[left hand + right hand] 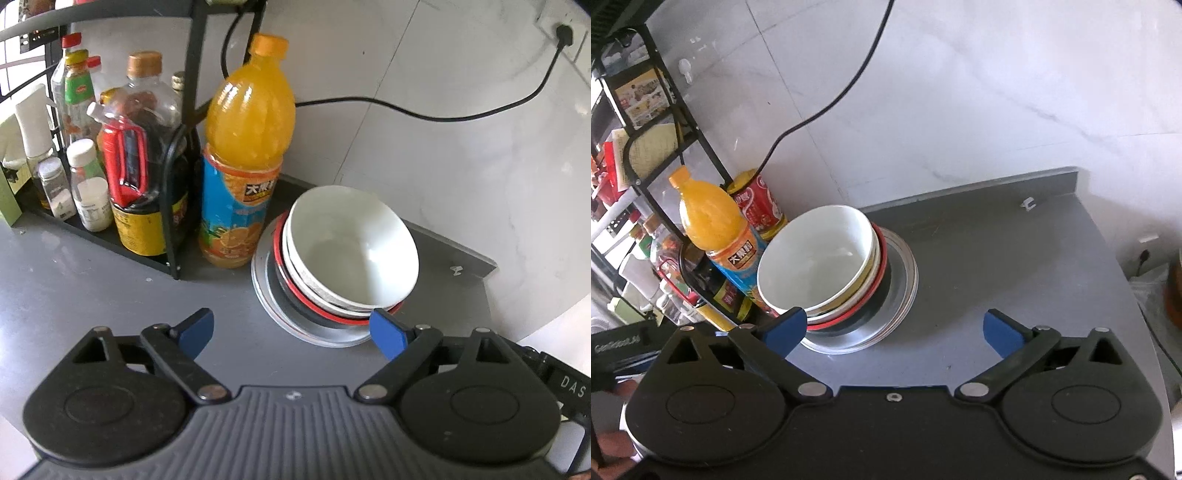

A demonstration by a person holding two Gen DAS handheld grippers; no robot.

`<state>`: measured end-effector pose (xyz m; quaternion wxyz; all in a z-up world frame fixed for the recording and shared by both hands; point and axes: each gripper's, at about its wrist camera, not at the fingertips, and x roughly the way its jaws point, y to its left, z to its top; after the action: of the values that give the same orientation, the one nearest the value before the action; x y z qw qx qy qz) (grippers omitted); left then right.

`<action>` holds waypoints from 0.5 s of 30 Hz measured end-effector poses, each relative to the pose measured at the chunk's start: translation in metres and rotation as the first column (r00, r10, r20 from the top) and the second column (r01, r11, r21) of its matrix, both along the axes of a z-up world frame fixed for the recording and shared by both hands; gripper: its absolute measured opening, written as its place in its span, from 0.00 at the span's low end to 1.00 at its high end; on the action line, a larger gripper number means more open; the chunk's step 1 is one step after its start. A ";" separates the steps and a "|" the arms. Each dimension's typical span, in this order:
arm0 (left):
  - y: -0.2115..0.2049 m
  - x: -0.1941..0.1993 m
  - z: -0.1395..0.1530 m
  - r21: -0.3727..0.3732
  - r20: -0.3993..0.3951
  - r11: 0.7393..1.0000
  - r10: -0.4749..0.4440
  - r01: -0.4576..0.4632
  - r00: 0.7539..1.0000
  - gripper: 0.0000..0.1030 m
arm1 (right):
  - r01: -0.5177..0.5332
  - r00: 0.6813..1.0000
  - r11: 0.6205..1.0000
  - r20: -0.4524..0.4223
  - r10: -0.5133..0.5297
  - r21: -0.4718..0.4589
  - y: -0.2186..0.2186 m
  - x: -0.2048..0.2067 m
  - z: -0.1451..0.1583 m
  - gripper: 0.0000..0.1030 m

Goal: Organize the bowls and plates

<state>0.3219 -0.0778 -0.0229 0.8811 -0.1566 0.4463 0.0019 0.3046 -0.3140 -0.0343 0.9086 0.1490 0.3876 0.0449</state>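
A white bowl point(351, 247) tops a tilted stack of nested bowls, one with a red rim point(314, 304), standing on silver plates point(266, 280) on the grey counter. My left gripper point(291, 332) is open and empty, just in front of the stack; its right fingertip point(388, 332) is near the stack's front edge. In the right wrist view the same white bowl point(816, 258) sits on the silver plates point(905, 280). My right gripper point(897, 328) is open and empty, its left fingertip point(785, 328) close to the bowls' near rim.
An orange juice bottle point(243, 155) stands just left of the stack, beside a black rack point(147, 254) crowded with sauce bottles. A red can point(759, 203) stands behind the bottle. A black cable point(424, 110) runs along the marble wall. The counter's right edge point(1126, 280) is near.
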 end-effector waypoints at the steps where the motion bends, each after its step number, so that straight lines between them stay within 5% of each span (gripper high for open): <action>1: 0.004 -0.004 0.001 -0.002 0.003 1.000 -0.007 0.007 1.000 0.88 | 0.013 1.000 1.000 0.005 -0.013 0.000 0.005 -0.006 0.002 1.00; 15: 0.087 -0.068 0.035 0.014 -0.022 0.989 -0.146 0.147 0.989 0.97 | 0.079 0.996 0.997 0.028 -0.079 0.016 0.084 -0.080 0.031 1.00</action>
<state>0.2539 0.0096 0.0121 0.8753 -0.1166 0.4657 -0.0577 0.2249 -0.2296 -0.0036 0.9140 0.1704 0.3680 0.0140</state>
